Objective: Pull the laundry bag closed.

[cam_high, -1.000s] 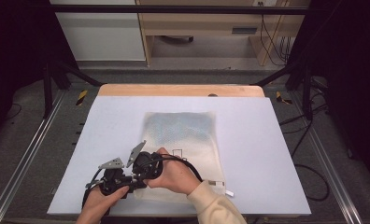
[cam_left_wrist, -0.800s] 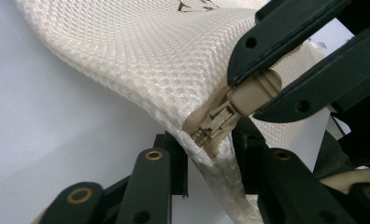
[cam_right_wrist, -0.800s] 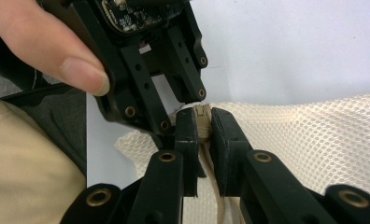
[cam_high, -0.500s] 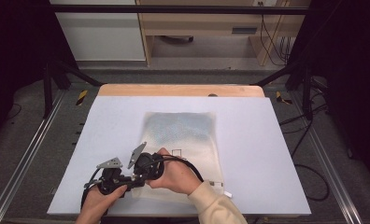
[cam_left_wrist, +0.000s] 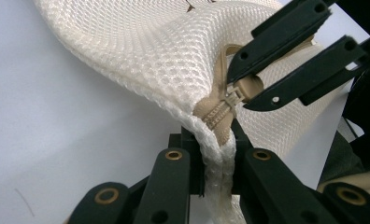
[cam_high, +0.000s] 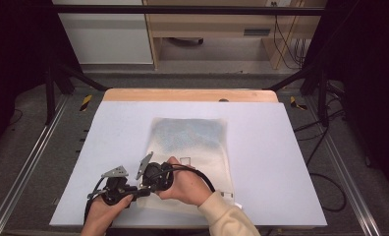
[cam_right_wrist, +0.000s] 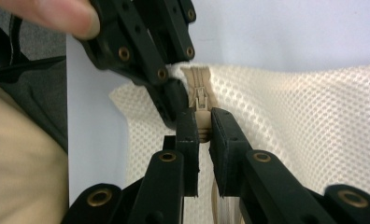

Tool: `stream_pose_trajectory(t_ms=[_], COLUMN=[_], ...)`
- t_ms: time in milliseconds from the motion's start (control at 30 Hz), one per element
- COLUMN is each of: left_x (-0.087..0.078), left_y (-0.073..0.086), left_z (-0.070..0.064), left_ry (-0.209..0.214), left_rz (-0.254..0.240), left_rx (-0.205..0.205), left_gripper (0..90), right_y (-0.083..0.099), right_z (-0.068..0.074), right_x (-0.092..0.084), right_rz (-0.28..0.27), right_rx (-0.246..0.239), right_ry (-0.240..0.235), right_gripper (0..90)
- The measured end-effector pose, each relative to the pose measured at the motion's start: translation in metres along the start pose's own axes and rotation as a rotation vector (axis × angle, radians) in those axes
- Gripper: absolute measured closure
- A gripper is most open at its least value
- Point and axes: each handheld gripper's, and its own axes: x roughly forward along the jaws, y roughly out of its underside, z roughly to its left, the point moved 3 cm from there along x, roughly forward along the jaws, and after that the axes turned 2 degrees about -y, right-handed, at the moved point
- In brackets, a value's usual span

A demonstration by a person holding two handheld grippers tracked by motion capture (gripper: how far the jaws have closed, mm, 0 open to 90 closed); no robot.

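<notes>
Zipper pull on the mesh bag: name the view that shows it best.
The right gripper view: the zipper pull sits centred and close, pinched in the right gripper. The left gripper view shows it from the side, partly covered. In the high view, hands hide it at the mesh bag corner.

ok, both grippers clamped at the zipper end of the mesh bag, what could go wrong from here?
1. The right gripper pinches just the small zipper pull; it may slip out when tugged.
2. The left gripper holds a thin fold of the mesh bag at its corner; a hard pull could snag the mesh or slide off.
3. The two grippers nearly touch, so the jaws could collide.
</notes>
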Motion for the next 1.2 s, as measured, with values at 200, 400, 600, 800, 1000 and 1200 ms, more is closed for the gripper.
stream_pose_trajectory(t_ms=[200, 400, 600, 800, 1000, 1200], left_x=[-0.001, 0.0, 0.001, 0.004, 0.005, 0.008], left_y=[-0.001, 0.0, 0.0, 0.001, 0.002, 0.002], left_z=[-0.001, -0.002, -0.004, -0.007, -0.008, -0.013], left_ry=[0.006, 0.009, 0.022, 0.03, 0.037, 0.043], left_rz=[0.001, 0.005, 0.008, 0.015, 0.011, 0.023], left_rx=[0.005, 0.01, 0.017, 0.02, 0.017, 0.033], left_gripper=[83.4, 83.3, 83.2, 83.1, 83.0, 82.8], right_y=[0.006, 0.014, 0.02, 0.03, 0.042, 0.05], right_z=[-0.003, -0.005, -0.007, -0.008, -0.009, -0.007], right_x=[-0.002, -0.002, -0.005, -0.009, -0.013, -0.019], right_rz=[0.011, 0.033, 0.033, 0.042, 0.05, 0.047], right_rx=[0.013, 0.023, 0.04, 0.053, 0.078, 0.087], right_ry=[-0.008, -0.002, -0.008, -0.007, 0.01, 0.009], right_gripper=[82.1, 82.1, 82.1, 82.1, 82.1, 82.1])
